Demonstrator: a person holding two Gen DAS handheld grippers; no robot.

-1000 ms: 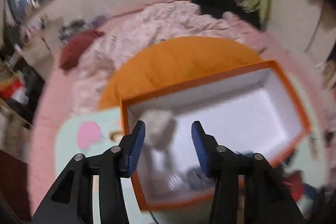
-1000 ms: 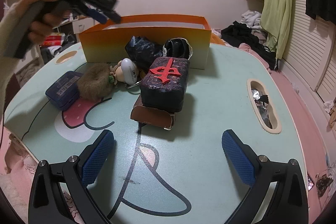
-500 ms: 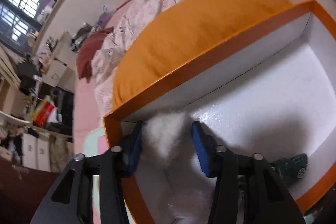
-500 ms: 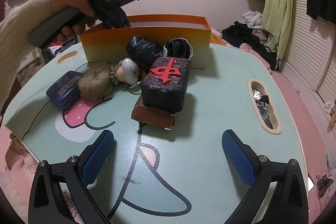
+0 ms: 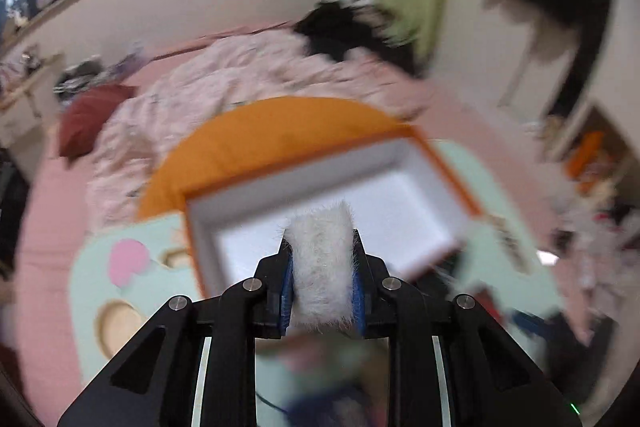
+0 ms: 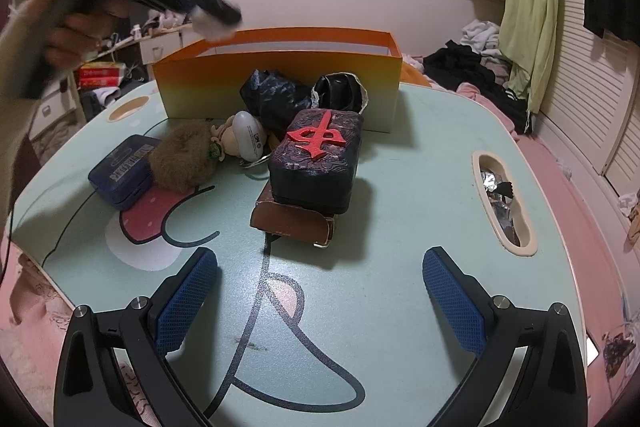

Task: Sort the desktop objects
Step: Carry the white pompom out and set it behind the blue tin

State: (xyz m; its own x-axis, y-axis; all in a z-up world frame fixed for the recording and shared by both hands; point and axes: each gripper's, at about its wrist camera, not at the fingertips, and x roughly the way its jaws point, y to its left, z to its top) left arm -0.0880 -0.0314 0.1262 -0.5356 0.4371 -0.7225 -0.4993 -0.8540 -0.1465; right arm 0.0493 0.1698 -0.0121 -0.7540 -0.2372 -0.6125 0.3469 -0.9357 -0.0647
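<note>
Two grippers, left gripper [image 5: 322, 279] just closing, clamped on white furry tuft [image 5: 320, 267] above orange box [image 6: 280, 75], right gripper [image 6: 320, 295] spread wide, empty, over table [image 6: 420, 187].

- The white tuft [image 5: 320, 263] between the left tongs' [image 5: 322, 281] pads looks like soft, long-haired fur.
- The orange box [image 6: 280, 83] looks like smooth matt card, white inside.
- The bench [image 6: 400, 267] has a smooth, faintly glossy printed top.
- The right tongs [image 6: 320, 307] carry blue cross-hatched rubbery pads on matt black plastic arms with metal screws.
- The dark block [image 6: 316, 163] has a rippled, glossy skin.
- The brown pom-pom [image 6: 182, 163] is fuzzy.
- The blue case [image 6: 120, 171] looks hard and smooth.
</note>
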